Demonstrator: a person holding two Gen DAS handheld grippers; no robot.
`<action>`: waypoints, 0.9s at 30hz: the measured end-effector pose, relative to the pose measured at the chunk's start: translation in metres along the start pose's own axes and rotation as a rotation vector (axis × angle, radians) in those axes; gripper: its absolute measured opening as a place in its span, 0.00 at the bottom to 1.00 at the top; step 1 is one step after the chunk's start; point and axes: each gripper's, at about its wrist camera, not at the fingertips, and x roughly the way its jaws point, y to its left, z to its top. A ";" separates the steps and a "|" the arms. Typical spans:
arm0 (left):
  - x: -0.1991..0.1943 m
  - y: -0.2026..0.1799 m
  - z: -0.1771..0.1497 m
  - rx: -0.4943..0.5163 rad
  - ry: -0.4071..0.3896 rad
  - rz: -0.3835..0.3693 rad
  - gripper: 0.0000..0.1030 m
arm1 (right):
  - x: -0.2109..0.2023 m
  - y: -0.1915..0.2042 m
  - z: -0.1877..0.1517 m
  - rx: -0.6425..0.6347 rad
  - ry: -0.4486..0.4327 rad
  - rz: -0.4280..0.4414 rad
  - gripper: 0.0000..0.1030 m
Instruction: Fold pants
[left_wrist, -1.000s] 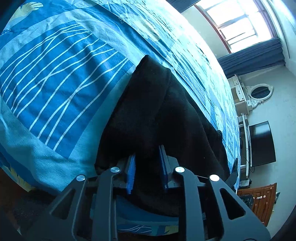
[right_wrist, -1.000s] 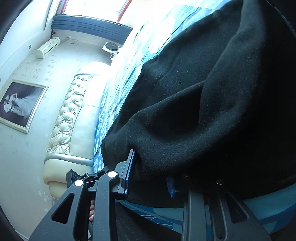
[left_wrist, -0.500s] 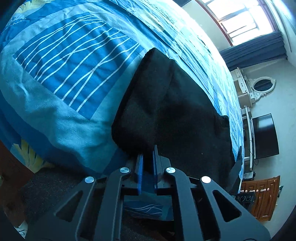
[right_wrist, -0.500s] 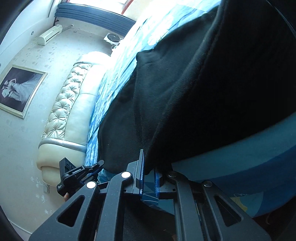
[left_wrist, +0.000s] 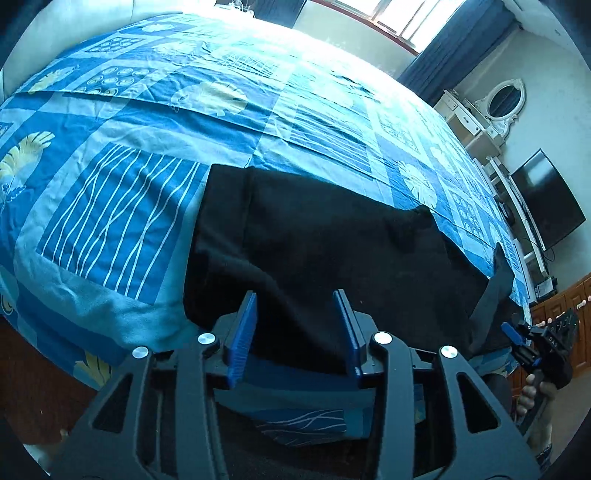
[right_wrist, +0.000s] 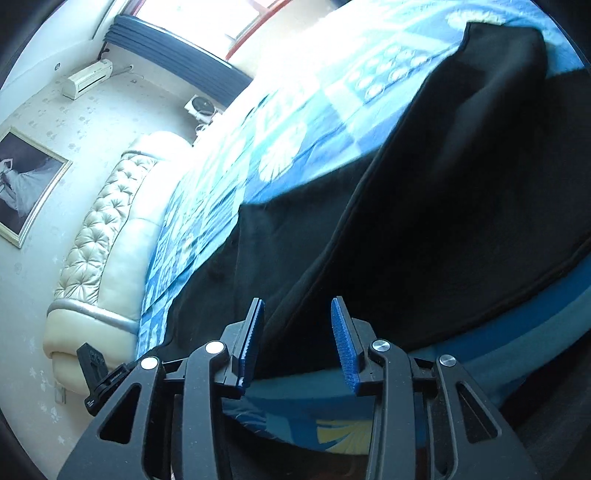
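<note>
The black pants (left_wrist: 332, 251) lie folded in a long band along the near edge of the bed. My left gripper (left_wrist: 297, 306) is open, its blue pads just above the near hem and holding nothing. In the right wrist view the pants (right_wrist: 443, 221) show a folded upper layer with a seam edge. My right gripper (right_wrist: 297, 314) is open at their near edge, with no cloth between the pads. The right gripper (left_wrist: 543, 343) also shows at the far right of the left wrist view.
The blue patterned bedspread (left_wrist: 147, 147) covers the bed. A cream tufted headboard (right_wrist: 96, 236) stands at the left in the right wrist view. A TV (left_wrist: 546, 199), a white dresser with mirror (left_wrist: 495, 107) and a wooden cabinet (left_wrist: 569, 306) line the right wall.
Both grippers were shut on the pants' near edge half a second ago. Now both are open, drawn back and raised. The pants lie flatter on the bed.
</note>
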 end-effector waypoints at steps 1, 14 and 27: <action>0.006 -0.003 0.006 0.008 -0.012 0.010 0.49 | -0.005 -0.004 0.021 -0.011 -0.032 -0.041 0.51; 0.072 -0.017 0.005 0.045 0.039 0.130 0.71 | 0.084 -0.089 0.214 -0.045 -0.013 -0.674 0.59; 0.073 -0.020 0.005 0.005 0.037 0.166 0.79 | -0.031 -0.127 0.170 0.013 -0.165 -0.413 0.08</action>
